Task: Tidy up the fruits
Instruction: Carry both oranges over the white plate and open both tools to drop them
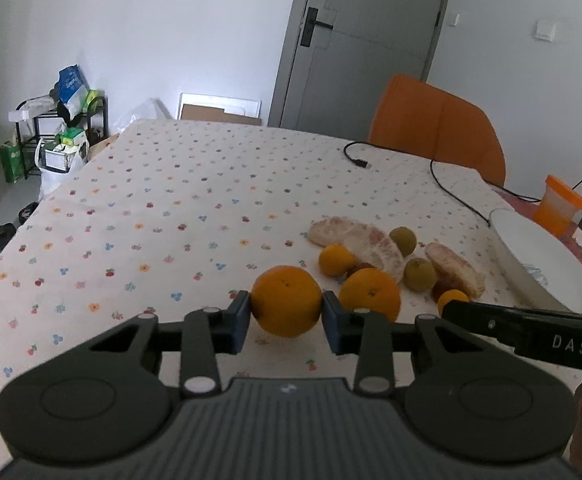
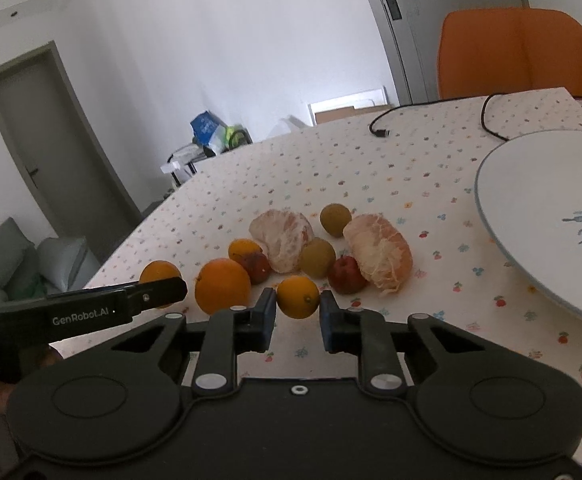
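Observation:
My left gripper (image 1: 286, 314) is shut on a large orange (image 1: 286, 296), with its blue pads pressed on both sides, just above the flowered tablecloth (image 1: 171, 208). In the right wrist view, my right gripper (image 2: 298, 312) is shut on a small orange (image 2: 298, 295) at the near edge of the fruit pile. The pile holds another large orange (image 2: 223, 286), two peeled pomelo pieces (image 2: 379, 256), greenish round fruits (image 2: 318, 258) and small red fruits (image 2: 345, 276). The left gripper's finger (image 2: 147, 296) shows at the left with its orange partly hidden behind it.
A white plate (image 2: 551, 216) lies right of the pile. A black cable (image 1: 443, 184) runs over the far right of the table. An orange chair (image 1: 439, 128) stands behind it and an orange cup (image 1: 557, 204) at the far right.

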Demonstrator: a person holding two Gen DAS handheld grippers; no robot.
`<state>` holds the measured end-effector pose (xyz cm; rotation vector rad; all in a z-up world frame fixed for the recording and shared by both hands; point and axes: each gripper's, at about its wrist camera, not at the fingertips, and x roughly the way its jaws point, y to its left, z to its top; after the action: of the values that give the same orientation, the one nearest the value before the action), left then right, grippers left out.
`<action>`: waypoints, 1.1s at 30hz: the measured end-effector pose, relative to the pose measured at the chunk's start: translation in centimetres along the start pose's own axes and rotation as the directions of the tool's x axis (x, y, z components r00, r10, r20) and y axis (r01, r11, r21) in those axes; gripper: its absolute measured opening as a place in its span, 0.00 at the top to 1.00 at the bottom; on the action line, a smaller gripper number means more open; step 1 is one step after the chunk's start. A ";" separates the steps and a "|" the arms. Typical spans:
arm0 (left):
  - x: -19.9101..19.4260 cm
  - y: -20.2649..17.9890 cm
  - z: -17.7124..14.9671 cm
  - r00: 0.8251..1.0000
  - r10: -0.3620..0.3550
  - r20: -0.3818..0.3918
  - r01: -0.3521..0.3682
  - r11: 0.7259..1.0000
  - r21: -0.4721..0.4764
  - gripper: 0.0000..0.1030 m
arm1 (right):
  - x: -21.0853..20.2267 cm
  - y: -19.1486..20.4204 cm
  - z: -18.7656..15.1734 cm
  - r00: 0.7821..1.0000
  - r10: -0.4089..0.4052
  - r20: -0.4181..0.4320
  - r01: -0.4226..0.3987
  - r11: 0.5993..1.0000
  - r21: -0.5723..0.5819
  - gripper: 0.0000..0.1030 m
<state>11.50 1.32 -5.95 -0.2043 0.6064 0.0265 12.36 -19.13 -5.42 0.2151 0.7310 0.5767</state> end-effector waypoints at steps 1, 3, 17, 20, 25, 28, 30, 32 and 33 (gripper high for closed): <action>-0.2 -0.2 0.1 1.000 -0.001 0.006 0.001 1.000 0.004 0.64 | -0.3 -0.1 0.0 1.000 0.000 0.007 0.000 1.000 0.002 0.79; -0.7 -0.6 0.4 1.000 -0.006 0.019 0.006 1.000 0.010 0.64 | -0.9 -0.3 0.1 1.000 0.003 0.022 -0.003 1.000 0.008 0.79; -1.5 -5.8 1.6 0.996 -0.079 0.050 0.075 0.994 0.080 0.64 | -6.0 -3.3 0.4 0.992 -0.057 0.115 0.052 0.997 0.052 0.79; -1.4 -7.2 1.7 0.994 -0.095 0.048 0.090 0.991 0.101 0.64 | -7.0 -4.0 0.4 0.988 -0.076 0.136 0.068 0.996 0.059 0.79; -0.9 -9.4 1.9 0.991 -0.123 0.042 0.117 0.985 0.129 0.64 | -8.4 -5.6 0.4 0.981 -0.108 0.163 0.097 0.992 0.078 0.79; -0.6 -10.8 1.9 0.989 -0.141 0.039 0.134 0.980 0.148 0.64 | -9.1 -6.6 0.4 0.976 -0.127 0.178 0.112 0.989 0.093 0.79; -0.3 -11.7 1.9 0.988 -0.154 0.034 0.147 0.976 0.160 0.64 | -9.5 -7.3 0.3 0.972 -0.145 0.185 0.128 0.987 0.103 0.79; 0.0 -12.6 1.8 0.985 -0.168 0.029 0.160 0.972 0.175 0.64 | -9.8 -8.0 0.2 0.968 -0.163 0.189 0.144 0.983 0.112 0.79; 0.2 -13.1 1.9 0.984 -0.174 0.029 0.166 0.970 0.179 0.64 | -10.0 -8.3 0.1 0.967 -0.171 0.191 0.150 0.982 0.118 0.79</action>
<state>13.80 -11.13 -2.16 -0.0828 0.5417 -0.1874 9.93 -31.64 -2.88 0.3015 0.5763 0.3571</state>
